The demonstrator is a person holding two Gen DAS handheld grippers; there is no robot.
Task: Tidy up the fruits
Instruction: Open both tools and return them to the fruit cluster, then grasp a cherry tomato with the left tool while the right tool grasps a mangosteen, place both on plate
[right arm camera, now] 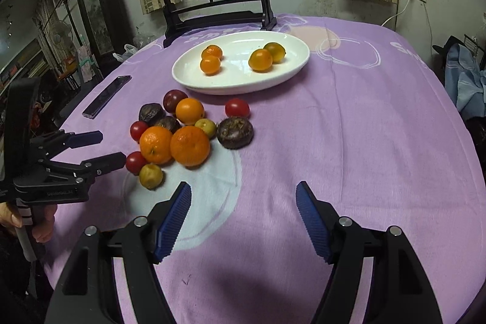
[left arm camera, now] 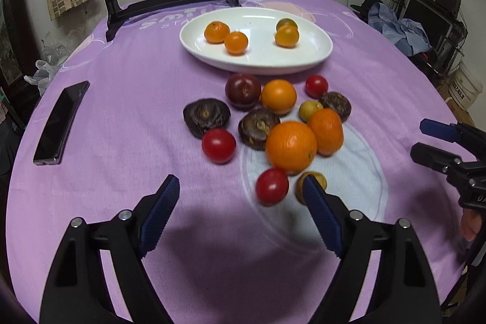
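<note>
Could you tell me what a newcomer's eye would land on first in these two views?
First, the cluster of oranges, cherry tomatoes and dark fruits heaped mid-table on the purple tablecloth. Behind it, a white oval plate holds four small orange fruits. At the near edge, the left gripper and right gripper hover open and empty.

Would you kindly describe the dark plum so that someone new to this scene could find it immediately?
Start at the white plate on the purple tablecloth. Just in front of its near rim, at the far edge of the loose pile of fruit, sits the plum, touching an orange. It is the only smooth, glossy, dark reddish-purple fruit; the other dark pieces are wrinkled and brown.
</note>
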